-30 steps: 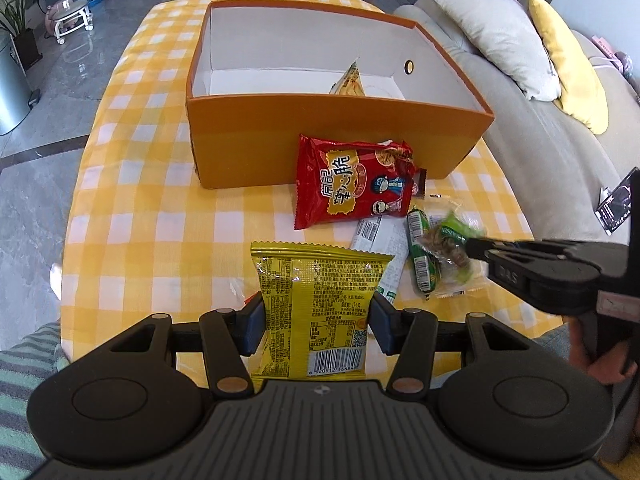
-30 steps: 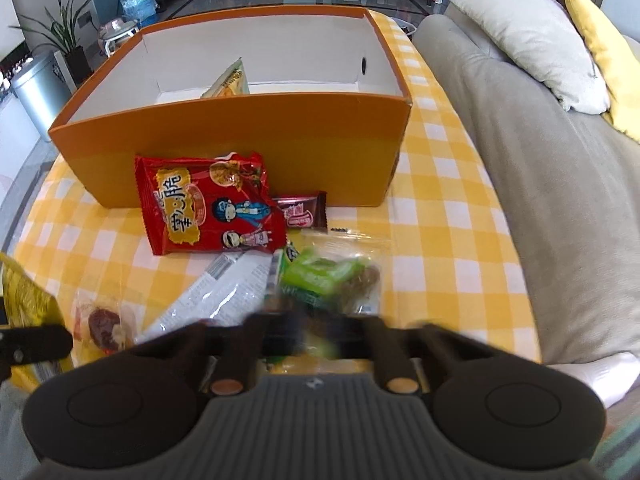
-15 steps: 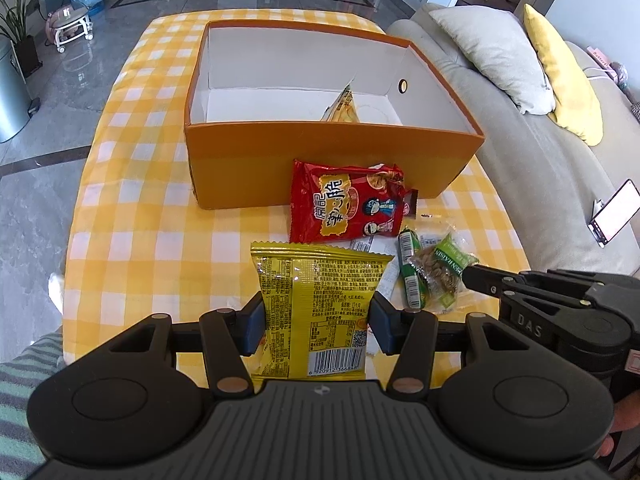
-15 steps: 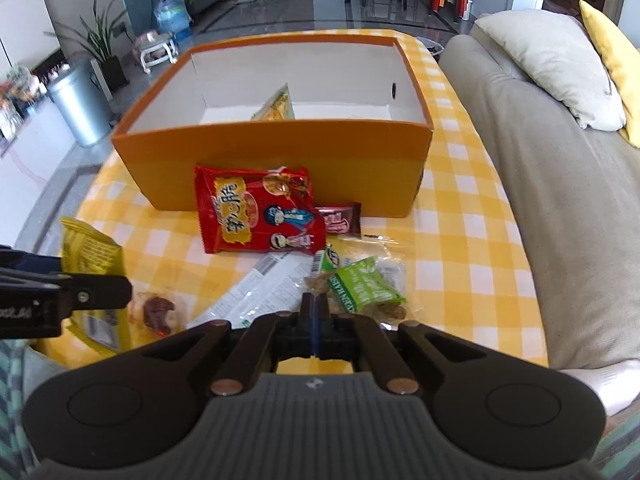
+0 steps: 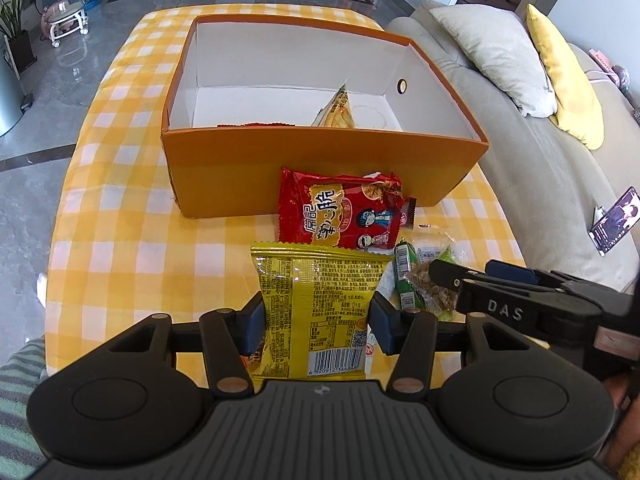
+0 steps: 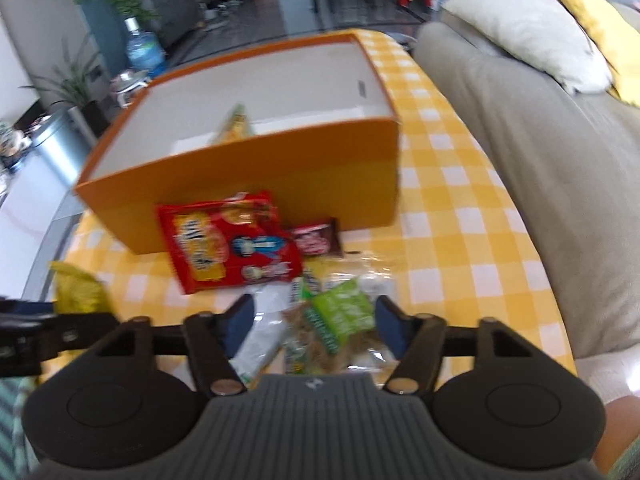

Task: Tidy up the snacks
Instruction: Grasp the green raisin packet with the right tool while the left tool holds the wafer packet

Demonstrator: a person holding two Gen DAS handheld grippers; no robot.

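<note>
The left gripper (image 5: 316,316) pointed steeply down over the near edge of the table (image 5: 120,216), its blue pads pinching a yellow snack packet (image 5: 316,308) that stood upright between them, back label and barcode facing the camera. The packet's lower edge was cut off behind the gripper body.

At about 3 o'clock from it, the right gripper (image 6: 314,318) also tilted downward, its jaws opening. In the right wrist view a green-labelled clear packet of nuts (image 6: 340,316) lay on the table between the spread pads, which did not press on it. That view was blurred by motion, so print on the wrappers could not be read. A white wrapper (image 6: 260,340) lay at 9 o'clock of the nut packet, partly hidden by the gripper.

Farther out, at 12 o'clock, a red snack bag (image 5: 340,212) lay flat against the near wall of an orange box (image 5: 320,168), with a small dark brown bar (image 6: 316,238) at its 3 o'clock side, mostly covered in the left wrist view.

Inside the white-lined box a yellow triangular packet (image 5: 336,114) leaned upright, and a thin red edge showed just over the near wall; what it belonged to could not be told.
</note>
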